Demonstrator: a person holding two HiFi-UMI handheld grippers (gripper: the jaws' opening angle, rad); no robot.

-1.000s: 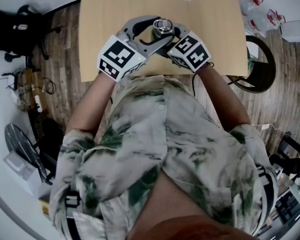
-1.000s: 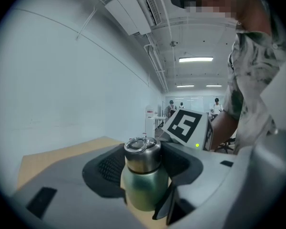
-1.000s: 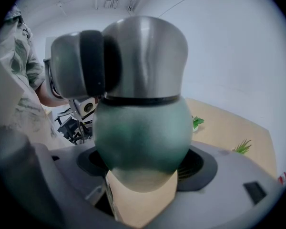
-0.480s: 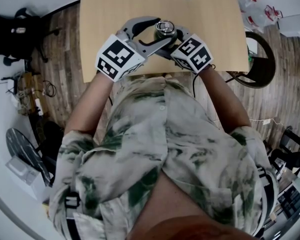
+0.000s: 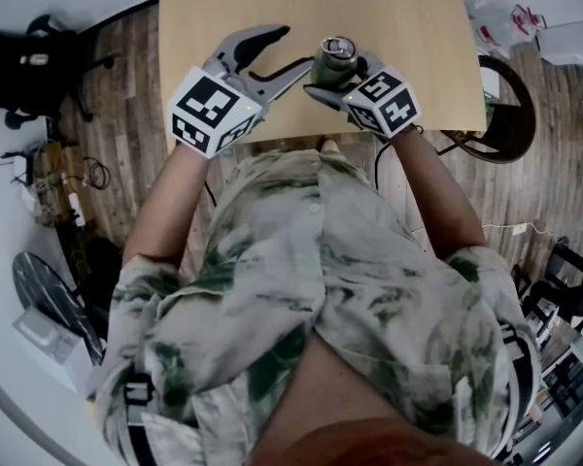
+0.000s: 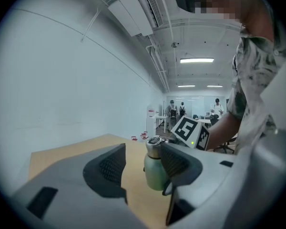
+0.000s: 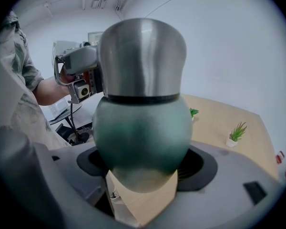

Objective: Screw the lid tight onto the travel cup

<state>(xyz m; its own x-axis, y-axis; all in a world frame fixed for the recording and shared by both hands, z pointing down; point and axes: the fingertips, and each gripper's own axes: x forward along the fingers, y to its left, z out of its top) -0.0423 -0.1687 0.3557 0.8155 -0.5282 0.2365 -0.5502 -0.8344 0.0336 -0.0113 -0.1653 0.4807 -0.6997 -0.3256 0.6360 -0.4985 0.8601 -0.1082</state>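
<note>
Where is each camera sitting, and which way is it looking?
Head view: on the person's head, facing steeply down at the table; shows shirt, arms, left hand-held gripper, right hand-held gripper.
Left gripper view: on the left hand-held gripper, facing along its open jaws towards the cup; shows shirt.
Right gripper view: on the right hand-held gripper, facing the cup clamped in its jaws; shows shirt.
Shared: all three show the cup.

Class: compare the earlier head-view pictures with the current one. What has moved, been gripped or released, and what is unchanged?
The left gripper has let go of the lid and drawn back to the person's left, jaws apart and empty. The right gripper has carried the travel cup slightly right and away from the person. Unchanged: the right gripper stays shut on the cup, lid on top, over the table.
</note>
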